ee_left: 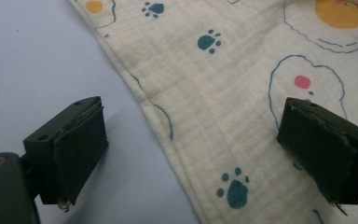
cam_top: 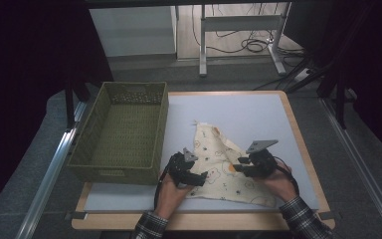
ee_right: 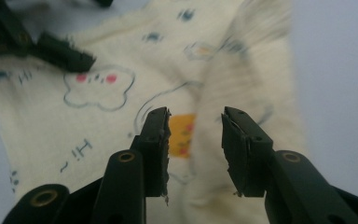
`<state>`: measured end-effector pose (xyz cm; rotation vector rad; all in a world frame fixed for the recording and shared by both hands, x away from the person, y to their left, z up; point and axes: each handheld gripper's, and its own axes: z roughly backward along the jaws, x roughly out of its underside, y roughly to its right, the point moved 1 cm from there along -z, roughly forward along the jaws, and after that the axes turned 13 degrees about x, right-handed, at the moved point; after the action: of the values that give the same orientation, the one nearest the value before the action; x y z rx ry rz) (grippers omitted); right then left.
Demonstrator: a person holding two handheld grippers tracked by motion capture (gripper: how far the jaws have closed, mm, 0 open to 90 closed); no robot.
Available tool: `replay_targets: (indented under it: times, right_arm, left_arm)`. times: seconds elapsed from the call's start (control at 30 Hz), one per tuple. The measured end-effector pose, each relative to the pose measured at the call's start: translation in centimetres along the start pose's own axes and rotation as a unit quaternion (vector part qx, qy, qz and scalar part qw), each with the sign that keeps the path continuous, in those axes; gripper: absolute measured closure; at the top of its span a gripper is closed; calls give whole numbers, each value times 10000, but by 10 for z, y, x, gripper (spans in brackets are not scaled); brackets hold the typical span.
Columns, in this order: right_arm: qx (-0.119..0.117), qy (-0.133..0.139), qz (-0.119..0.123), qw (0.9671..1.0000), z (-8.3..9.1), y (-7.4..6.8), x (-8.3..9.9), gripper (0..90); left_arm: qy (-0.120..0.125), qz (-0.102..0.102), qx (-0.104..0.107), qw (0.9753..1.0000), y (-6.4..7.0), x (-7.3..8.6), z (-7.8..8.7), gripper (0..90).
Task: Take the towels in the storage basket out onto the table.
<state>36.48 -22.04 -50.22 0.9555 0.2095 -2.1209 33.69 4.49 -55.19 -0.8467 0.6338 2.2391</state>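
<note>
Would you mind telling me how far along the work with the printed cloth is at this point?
Early stage. The cream muslin cloth with paw prints lies partly folded into a rough triangle on the white table mat. Both the left gripper and the right gripper are open over it, gripping nothing. The green woven basket is empty, so folding and any stowing remain.

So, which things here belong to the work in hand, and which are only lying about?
In the work:
- printed cloth
- left gripper, open over the cloth's edge
- right gripper, open over the cloth

Lying about:
- woven basket
- cables on the floor
</note>
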Motion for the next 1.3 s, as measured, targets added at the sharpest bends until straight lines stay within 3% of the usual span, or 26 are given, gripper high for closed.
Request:
replay_targets:
  times: [0.03,0.1,0.17,0.23,0.43,0.5,0.57,0.67,0.73,0.9,0.97,1.13,1.23,1.3]
  right_arm:
    - [161,161,-64,9997,13,11,-8,610]
    - [377,232,-182,9989,22,24,-14,614]
    - [552,207,-316,9978,24,35,-16,617]
    - [569,90,-404,9975,17,41,-13,624]
    - [573,-250,-398,9972,-14,37,9,610]
    - [710,-345,-255,9965,-19,33,15,717]
    - [750,-204,-166,9968,-17,30,18,813]
    - [935,-132,38,9955,-11,28,15,836]
    - [958,-112,30,9953,-8,30,13,837]
    - [1135,43,-128,9934,7,49,0,839]
    - [1296,111,-195,9913,10,61,-8,839]
    - [1754,189,-532,9829,4,107,-33,831]
    - [2096,75,-765,9748,-4,131,-35,743]
    - [2103,71,-889,9736,-2,137,-33,708]
  left_arm:
    - [-20,-17,-2,10000,0,0,0,78]
    - [-6,-21,-9,10000,0,0,0,78]
    - [-7,-20,-5,10000,0,0,0,78]
    - [-20,-30,-7,10000,0,0,0,78]
    - [-13,-14,-10,10000,0,0,0,79]
    - [-12,-16,-12,10000,0,0,0,79]
    - [-12,-18,-12,10000,0,0,0,79]
    - [-13,-22,-14,10000,0,0,0,79]
    - [-12,-24,-15,10000,0,0,0,79]
    - [-17,-39,-14,10000,0,0,0,79]
    - [-14,-25,-13,10000,0,0,0,79]
    - [-13,-19,-9,10000,0,0,0,79]
    - [-17,-14,-2,10000,0,0,0,79]
    - [-15,-12,-2,10000,0,0,0,79]
